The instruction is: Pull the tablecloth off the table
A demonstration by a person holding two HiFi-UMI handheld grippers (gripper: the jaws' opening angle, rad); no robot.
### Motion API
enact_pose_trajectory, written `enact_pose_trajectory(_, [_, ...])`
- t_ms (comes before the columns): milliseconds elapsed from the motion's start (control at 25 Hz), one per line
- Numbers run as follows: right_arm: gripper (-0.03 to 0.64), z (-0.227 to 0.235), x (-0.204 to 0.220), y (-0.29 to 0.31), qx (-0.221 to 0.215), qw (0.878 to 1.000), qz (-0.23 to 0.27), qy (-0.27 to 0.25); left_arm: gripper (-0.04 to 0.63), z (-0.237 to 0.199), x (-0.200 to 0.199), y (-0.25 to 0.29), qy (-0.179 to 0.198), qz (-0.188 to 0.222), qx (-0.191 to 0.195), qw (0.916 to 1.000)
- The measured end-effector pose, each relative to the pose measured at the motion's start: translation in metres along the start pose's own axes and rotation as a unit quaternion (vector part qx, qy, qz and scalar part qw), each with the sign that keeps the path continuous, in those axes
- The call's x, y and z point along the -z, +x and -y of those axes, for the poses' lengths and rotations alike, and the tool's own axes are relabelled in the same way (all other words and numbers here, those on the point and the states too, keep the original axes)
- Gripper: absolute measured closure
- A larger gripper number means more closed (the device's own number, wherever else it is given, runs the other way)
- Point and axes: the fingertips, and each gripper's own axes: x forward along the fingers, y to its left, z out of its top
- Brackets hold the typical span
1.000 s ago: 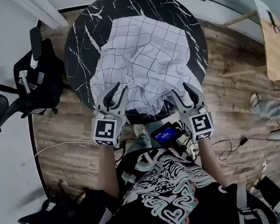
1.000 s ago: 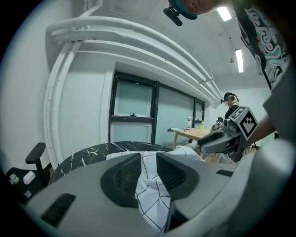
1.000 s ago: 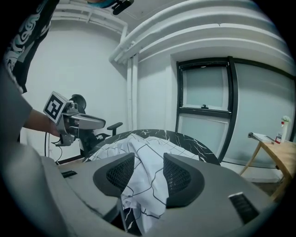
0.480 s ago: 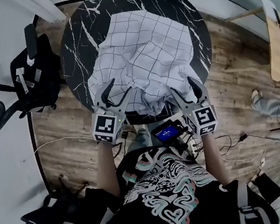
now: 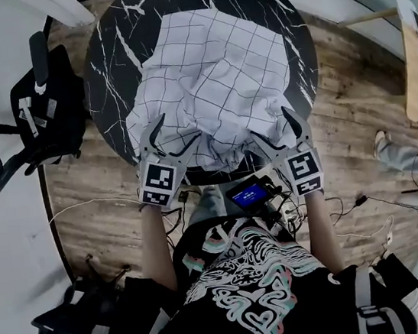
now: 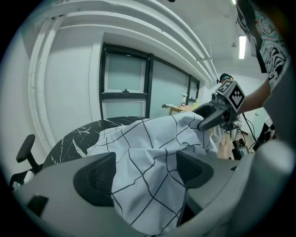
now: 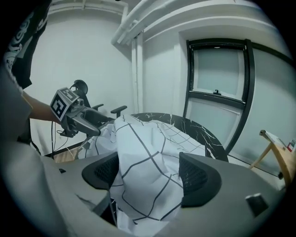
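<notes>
Looking down in the head view, I see the white, grid-lined tablecloth (image 5: pixel 211 69) rumpled on the round black marble counter (image 5: pixel 106 69). Its near edge spills over the rim toward me, and my left gripper (image 5: pixel 179 128) and right gripper (image 5: pixel 271 126) sit side by side at that edge. From up there I cannot tell what lies between the jaws; the gripper views settle it. In the left gripper view, the jaws of my left gripper (image 6: pixel 145 173) stand spread, having just been opening. A fold of tablecloth (image 6: pixel 152 139) hangs loose between the dark pads and is not pinched. The right gripper view shows the same for my right gripper (image 7: pixel 148 173): the jaws are wide, just opened further, and cloth (image 7: pixel 143 152) drapes through the gap unsqueezed. Each gripper view also catches the other gripper off to its side, over the cloth: the right gripper (image 6: pixel 217 115) in one, the left gripper (image 7: pixel 81 115) in the other. Only the head view takes in the wooden floor (image 5: pixel 354 103) and the whole office chair (image 5: pixel 39 109) left of the counter. Only the gripper views show the dark-framed window (image 6: pixel 125 76) beyond the counter (image 6: pixel 78 139).
</notes>
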Motion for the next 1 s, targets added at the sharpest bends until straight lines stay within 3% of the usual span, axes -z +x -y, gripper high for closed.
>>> enact_pose_trajectory(480, [0.233, 0.012, 0.006, 0.021, -0.023, 0.999, -0.029, -0.038, 0.142, -0.003, 0.027, 0.02, 0.012, -0.058, -0.005, 0.9982])
enact_pose_trajectory(1000, [0.193, 0.016, 0.009, 0.061, -0.08, 0.991, -0.054, -0.098, 0.129, -0.011, 0.036, 0.048, -0.011, -0.091, -0.003, 0.9958])
